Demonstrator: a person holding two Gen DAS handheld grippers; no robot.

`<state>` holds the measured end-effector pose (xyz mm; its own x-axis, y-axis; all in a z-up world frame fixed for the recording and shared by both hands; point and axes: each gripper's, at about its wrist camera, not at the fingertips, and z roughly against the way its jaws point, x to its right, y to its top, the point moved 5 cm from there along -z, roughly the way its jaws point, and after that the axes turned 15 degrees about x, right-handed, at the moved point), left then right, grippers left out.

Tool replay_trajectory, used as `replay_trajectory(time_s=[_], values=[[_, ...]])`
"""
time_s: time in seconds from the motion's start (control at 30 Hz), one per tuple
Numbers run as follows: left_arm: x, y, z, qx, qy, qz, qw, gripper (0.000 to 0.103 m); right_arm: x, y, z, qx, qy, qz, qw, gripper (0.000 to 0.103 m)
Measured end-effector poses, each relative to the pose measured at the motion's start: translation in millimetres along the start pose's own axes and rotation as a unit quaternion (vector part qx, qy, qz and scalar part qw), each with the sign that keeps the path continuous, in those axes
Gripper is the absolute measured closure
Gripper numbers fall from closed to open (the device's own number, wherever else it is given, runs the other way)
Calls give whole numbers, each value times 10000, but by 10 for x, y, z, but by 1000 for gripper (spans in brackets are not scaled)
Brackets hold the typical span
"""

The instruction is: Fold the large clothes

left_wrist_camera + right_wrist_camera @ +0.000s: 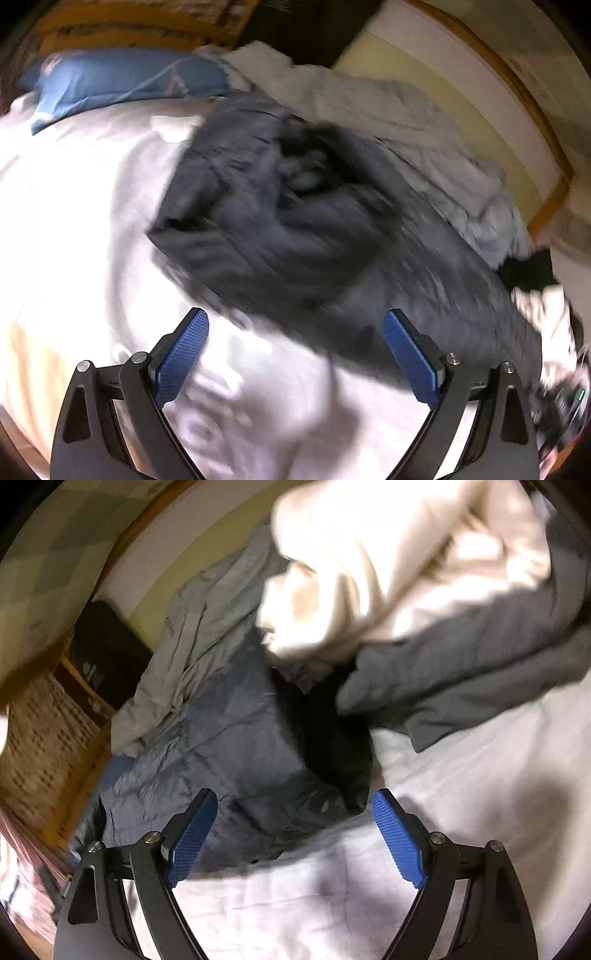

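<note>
A dark grey-blue padded jacket (280, 210) lies folded into a thick bundle on the white bed sheet (74, 221); it also shows in the right wrist view (229, 746), with a black lining (332, 746) showing at its open end. My left gripper (295, 325) is open and empty, just short of the jacket's near edge. My right gripper (295, 805) is open and empty, hovering over the jacket's near corner. Both views are motion-blurred.
A light grey garment (406, 122) lies crumpled behind the jacket, also seen in the right wrist view (207, 620). A cream garment (388, 565) and a grey garment (480, 657) lie at upper right. A blue pillow (122, 81) is at the bed's head. The wooden bed frame (524, 96) borders the mattress.
</note>
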<state>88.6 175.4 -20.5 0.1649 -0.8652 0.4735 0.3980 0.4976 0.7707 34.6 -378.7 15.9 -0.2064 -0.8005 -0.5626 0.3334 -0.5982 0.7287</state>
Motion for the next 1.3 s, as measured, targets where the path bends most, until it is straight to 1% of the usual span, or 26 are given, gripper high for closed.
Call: replay_trajectory(time_s=[0.03,0.1,0.13,0.17,0.2,0.23,0.27,0.3,0.33,0.4,0.43,0.5,0.57,0.6,0.63,0.67,0.7,0.73,0.77,0.83,0.9,0.97,1.0,1.1,1.23,1.3], values=[[-50,39,-47,-10,-17,138,9999,8,63,-5,-39,-33,-3,-119,9999,16],[-144,63,-208,-231,-182,517,9982,9,136,-32,-114,-163,101,-266,9995,16],[-173,52,-281,-319,-274,692,9967,19,154,-53,-172,-251,198,-346,9989,16],[-194,41,-338,-362,-367,809,9954,26,158,-67,-207,-315,312,-407,9982,16],[-195,32,-377,-373,-409,833,9950,37,151,-78,-245,-359,415,-433,9976,16],[-194,24,-378,-346,-425,798,9953,51,119,-88,-303,-390,537,-403,9970,21],[-155,27,-367,-293,-460,712,9960,61,93,-97,-332,-407,583,-354,9968,29],[-113,43,-324,-185,-442,580,9972,81,9,-142,-351,-466,694,-214,9963,53],[-79,80,-250,-11,-360,417,9985,87,-33,-164,-366,-475,708,-135,9963,68],[23,186,-19,499,-27,9,9987,89,-215,-181,-281,-276,726,312,9965,84],[56,232,76,693,142,-204,9973,90,-317,-189,-210,-220,766,531,9954,87],[88,307,265,1029,544,-659,9910,90,-502,-191,-38,-195,903,824,9923,87],[41,319,267,1011,985,-1069,9842,89,-673,-221,135,-258,1017,1072,9887,87],[-1,302,232,937,1164,-1151,9821,86,-751,-274,157,-343,1001,1259,9864,87],[-44,262,177,801,1333,-1194,9806,74,-813,-329,155,-421,893,1486,9840,85],[-84,222,118,658,1527,-1262,9780,67,-837,-369,128,-413,719,1648,9828,85],[-122,204,105,634,1747,-1297,9740,51,-830,-393,113,-376,562,1762,9820,79],[-132,208,129,732,1896,-1310,9703,41,-810,-421,77,-345,384,1854,9813,70],[-110,228,202,952,1938,-1338,9672,39,-798,-425,58,-323,276,1870,9814,66],[-37,294,378,1470,1829,-1503,9604,27,-817,-388,41,-226,202,1880,9817,53],[170,353,634,2158,1649,-1820,9451,22,-818,-311,64,-43,79,1914,9815,41],[406,347,839,2588,1152,-2126,9352,22,-782,-234,136,144,68,1826,9831,41],[536,318,903,2671,850,-2259,9330,22,-734,-167,195,199,106,1720,9848,40],[887,182,941,2539,-35,-2542,9332,22,-605,102,301,480,178,1281,9904,38],[1345,-50,709,1824,-863,-2847,9371,23,-388,369,440,711,99,957,9928,38],[1569,-174,578,1472,-1212,-2980,9353,23,-304,469,445,761,-4,881,9932,38]])
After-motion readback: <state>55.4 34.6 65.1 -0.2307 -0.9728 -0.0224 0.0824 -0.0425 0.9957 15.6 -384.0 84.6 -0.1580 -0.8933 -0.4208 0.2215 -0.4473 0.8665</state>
